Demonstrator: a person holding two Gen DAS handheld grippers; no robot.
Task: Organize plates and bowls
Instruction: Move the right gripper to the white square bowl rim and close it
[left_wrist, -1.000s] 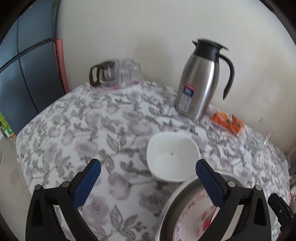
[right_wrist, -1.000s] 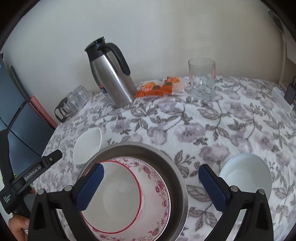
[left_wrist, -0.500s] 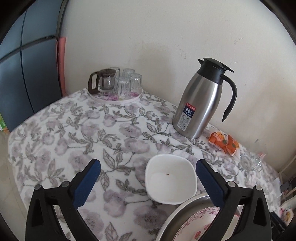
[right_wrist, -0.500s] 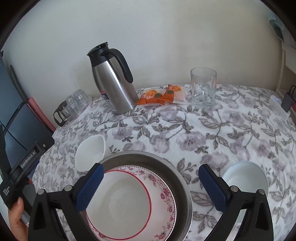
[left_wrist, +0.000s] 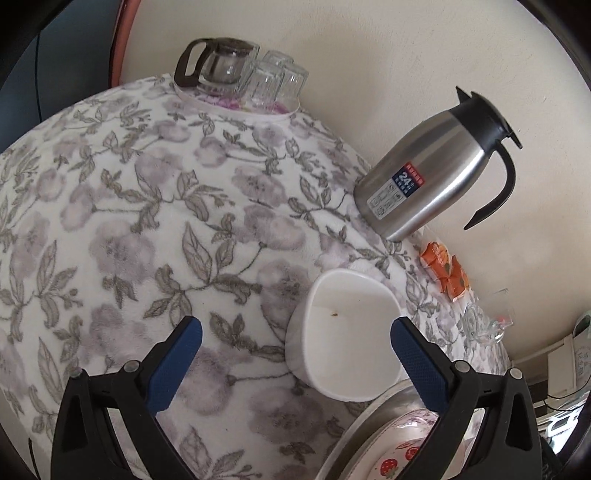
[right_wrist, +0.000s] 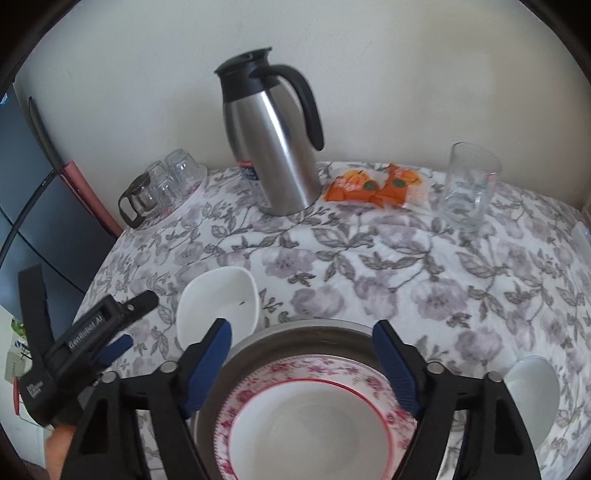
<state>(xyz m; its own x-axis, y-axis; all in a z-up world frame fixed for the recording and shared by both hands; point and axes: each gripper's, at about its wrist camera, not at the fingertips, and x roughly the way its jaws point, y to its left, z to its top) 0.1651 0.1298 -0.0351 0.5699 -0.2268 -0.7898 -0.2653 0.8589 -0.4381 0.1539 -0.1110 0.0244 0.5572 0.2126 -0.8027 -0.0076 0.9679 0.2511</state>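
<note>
Bowls and plates sit near me on the floral tablecloth (right_wrist: 406, 266). Square white bowl (left_wrist: 347, 336) stands on the cloth just left of the steel basin (right_wrist: 295, 338), rim close to the basin's edge; a small dark speck lies inside it. In the basin lies a pink-flowered plate (right_wrist: 258, 384), and on it a white red-rimmed bowl (right_wrist: 306, 424). A round white bowl (right_wrist: 532, 391) sits apart on the near right.

My left gripper (left_wrist: 295, 343) is spread wide and holds nothing; its right finger (left_wrist: 417, 365) crosses the near right rim of the square bowl in view, though I cannot tell whether it touches. From the right wrist view it shows at the near left, tilted, over the cloth beside that bowl.

My right gripper (right_wrist: 301, 363) is also wide open and empty, poised over the far rim of the basin, blue pads (right_wrist: 210, 363) on either side of the plate stack.

Far side: steel thermos jug (right_wrist: 273, 147) upright by the wall, orange snack packets (right_wrist: 373, 186) to its right, clear glass mug (right_wrist: 469, 184) further right. Far left, a glass teapot (left_wrist: 218, 64) and upturned glasses (left_wrist: 275, 79) share a tray.
</note>
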